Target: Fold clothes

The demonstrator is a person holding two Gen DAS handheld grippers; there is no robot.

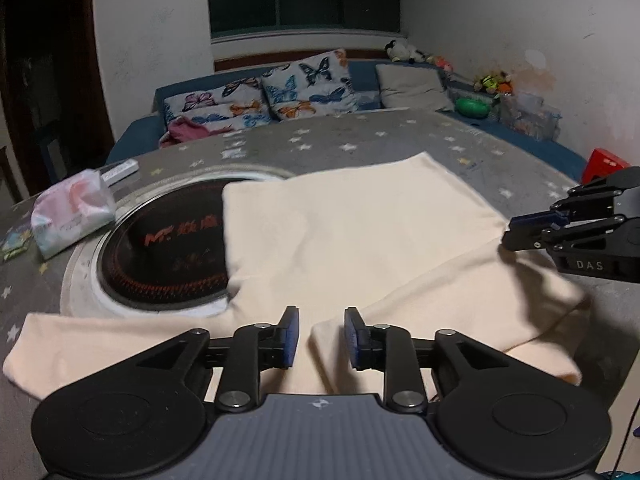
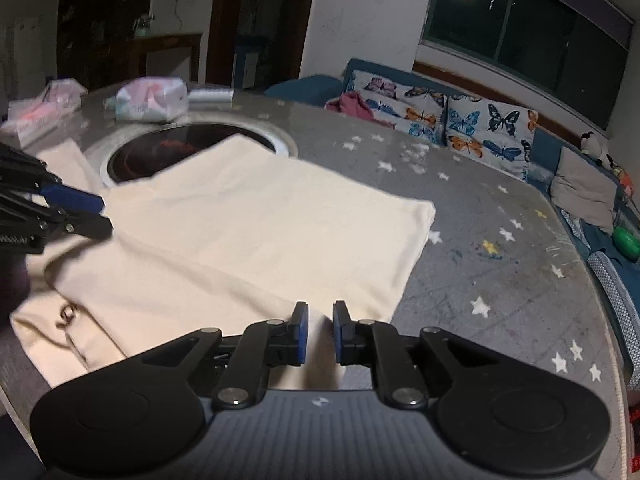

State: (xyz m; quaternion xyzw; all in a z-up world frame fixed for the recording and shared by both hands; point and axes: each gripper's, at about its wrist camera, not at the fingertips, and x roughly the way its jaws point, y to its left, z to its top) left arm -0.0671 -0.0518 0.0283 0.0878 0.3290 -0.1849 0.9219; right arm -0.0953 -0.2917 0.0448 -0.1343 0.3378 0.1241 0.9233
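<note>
A cream garment lies partly folded on the grey star-print tablecloth, and one side covers part of the round black cooktop. My left gripper is open just above the garment's near fold, with cloth showing between its fingers. At the right of the left wrist view, my right gripper pinches the garment's right edge, which is slightly raised. In the right wrist view the right gripper has its pads close together on a strip of the cream garment. The left gripper hovers over the far side.
Tissue packs and a white remote lie beyond the cooktop near the table's left edge. A blue sofa with butterfly cushions, a beige pillow and toys runs behind the table. A red box sits at the right.
</note>
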